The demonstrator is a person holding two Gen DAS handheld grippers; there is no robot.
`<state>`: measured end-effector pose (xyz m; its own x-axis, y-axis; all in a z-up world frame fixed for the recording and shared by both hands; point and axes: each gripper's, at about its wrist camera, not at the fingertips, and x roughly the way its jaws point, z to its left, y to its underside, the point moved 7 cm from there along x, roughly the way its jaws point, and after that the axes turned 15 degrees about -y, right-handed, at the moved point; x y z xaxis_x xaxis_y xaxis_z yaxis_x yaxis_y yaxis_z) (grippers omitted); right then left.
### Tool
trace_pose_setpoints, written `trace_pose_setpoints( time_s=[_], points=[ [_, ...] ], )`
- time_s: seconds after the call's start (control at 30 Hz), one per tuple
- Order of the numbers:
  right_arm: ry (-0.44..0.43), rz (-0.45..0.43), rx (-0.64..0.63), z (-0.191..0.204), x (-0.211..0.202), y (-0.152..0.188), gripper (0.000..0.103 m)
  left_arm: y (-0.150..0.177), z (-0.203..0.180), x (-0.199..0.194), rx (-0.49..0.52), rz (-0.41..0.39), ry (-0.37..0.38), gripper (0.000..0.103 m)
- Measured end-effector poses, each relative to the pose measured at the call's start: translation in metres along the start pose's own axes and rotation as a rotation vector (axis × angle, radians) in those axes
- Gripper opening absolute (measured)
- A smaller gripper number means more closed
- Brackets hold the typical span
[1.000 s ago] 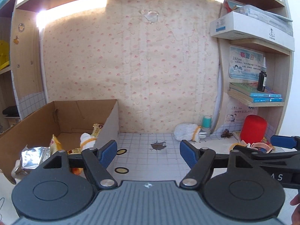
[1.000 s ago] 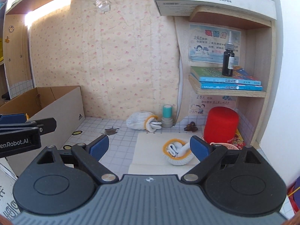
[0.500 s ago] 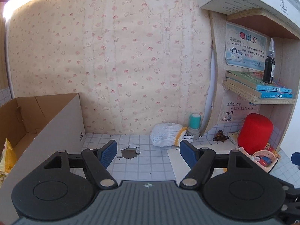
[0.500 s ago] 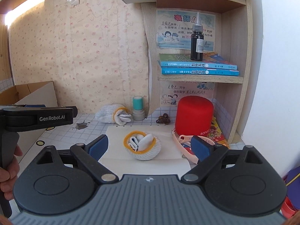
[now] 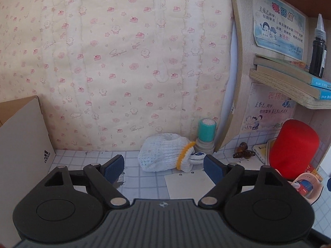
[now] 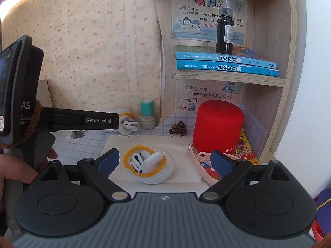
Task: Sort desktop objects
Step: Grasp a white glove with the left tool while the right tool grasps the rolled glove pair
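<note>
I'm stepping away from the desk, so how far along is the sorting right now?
Done: nothing here shows it; the cardboard box interior is hidden. In hand: nothing. The open left gripper faces the glove by the wall, and the open right gripper faces the rolled glove. Left: both gloves, hair clip, stamp.

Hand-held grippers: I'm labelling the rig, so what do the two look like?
Both are black plastic with a ribbed grey top, two round discs, silver pivot pins and blue fingertip pads. The left hand-held gripper shows white "GenRobot.AI" lettering on its side in the right wrist view. The right hand-held gripper looks the same.
</note>
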<state>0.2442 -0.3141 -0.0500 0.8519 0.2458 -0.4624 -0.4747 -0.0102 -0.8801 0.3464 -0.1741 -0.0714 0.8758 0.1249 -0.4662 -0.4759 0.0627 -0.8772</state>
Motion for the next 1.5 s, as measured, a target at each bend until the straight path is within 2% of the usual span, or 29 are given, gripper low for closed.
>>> trace_pose_setpoints(
  time_s=[0.47, 0.67, 0.7, 0.77, 0.87, 0.97, 1.33, 1.37, 1.4, 1.43, 1.47, 1.5],
  points=[
    [0.008, 0.027, 0.001, -0.01, 0.017, 0.006, 0.096, 0.002, -0.023, 0.054, 0.059, 0.066, -0.019, 0.091],
    [0.007, 0.039, -0.001, -0.01, 0.023, 0.008, 0.096, 0.003, -0.023, 0.069, 0.051, 0.089, -0.04, 0.091],
    [0.005, 0.042, 0.0, -0.01, 0.024, 0.009, 0.096, 0.003, -0.022, 0.071, 0.048, 0.087, -0.041, 0.09],
    [0.003, 0.049, 0.001, -0.01, 0.027, 0.011, 0.096, 0.004, -0.022, 0.074, 0.044, 0.092, -0.04, 0.077],
    [0.0, 0.057, -0.001, -0.01, 0.029, 0.013, 0.096, 0.004, -0.021, 0.072, 0.041, 0.09, -0.025, 0.063],
    [-0.011, 0.063, 0.004, -0.011, 0.033, 0.014, 0.096, 0.003, -0.02, 0.066, 0.049, 0.085, -0.012, 0.056],
    [-0.08, 0.102, -0.048, 0.006, 0.055, 0.008, 0.095, 0.005, -0.001, 0.041, 0.059, 0.063, -0.027, 0.055],
    [-0.079, 0.117, -0.051, 0.005, 0.06, 0.009, 0.091, 0.006, 0.001, 0.039, 0.06, 0.06, -0.03, 0.055],
    [-0.087, 0.131, -0.046, 0.003, 0.063, 0.009, 0.078, 0.006, 0.003, 0.037, 0.062, 0.057, -0.035, 0.055],
    [-0.091, 0.137, -0.037, 0.002, 0.066, 0.009, 0.073, 0.006, 0.005, 0.034, 0.062, 0.054, -0.038, 0.055],
    [-0.087, 0.141, -0.023, 0.0, 0.068, 0.01, 0.061, 0.007, 0.007, 0.032, 0.058, 0.053, -0.039, 0.055],
    [-0.089, 0.137, -0.009, -0.002, 0.068, 0.009, 0.061, 0.005, 0.01, 0.031, 0.054, 0.053, -0.036, 0.055]
  ],
)
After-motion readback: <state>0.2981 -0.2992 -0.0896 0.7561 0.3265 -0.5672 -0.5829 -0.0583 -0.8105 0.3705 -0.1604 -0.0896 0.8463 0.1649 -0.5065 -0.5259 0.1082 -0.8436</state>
